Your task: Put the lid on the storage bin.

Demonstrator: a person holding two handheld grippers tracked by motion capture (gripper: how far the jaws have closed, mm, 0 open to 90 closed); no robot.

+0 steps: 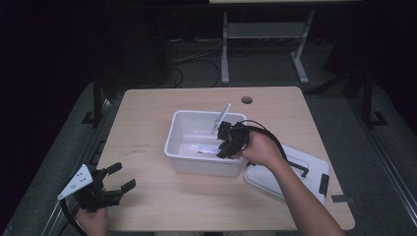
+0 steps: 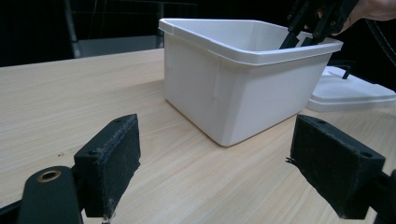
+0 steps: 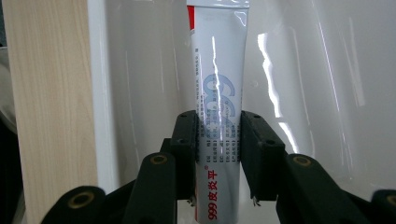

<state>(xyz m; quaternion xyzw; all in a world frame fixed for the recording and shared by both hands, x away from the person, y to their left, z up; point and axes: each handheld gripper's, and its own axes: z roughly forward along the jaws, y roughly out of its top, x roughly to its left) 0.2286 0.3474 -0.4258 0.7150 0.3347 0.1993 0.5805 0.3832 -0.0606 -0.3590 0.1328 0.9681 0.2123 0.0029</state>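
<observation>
Right tool (image 3: 217, 149) grips "999" tube (image 3: 219, 84)

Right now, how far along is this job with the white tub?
Done: the lid is off, lying beside the tub. In hand: the right gripper is shut on a tube inside the tub. Left: lifting it out. The left gripper waits open on the table.

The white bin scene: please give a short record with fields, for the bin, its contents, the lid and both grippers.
bin: white bin, open, on the wooden table
contents: a tube on the floor of the bin; a thin grey stick leaning on the far wall
lid: white lid on the table, right of the bin
right gripper: inside the bin, jaws closed on the tube
left gripper: open, holds nothing, at the near left table edge
</observation>
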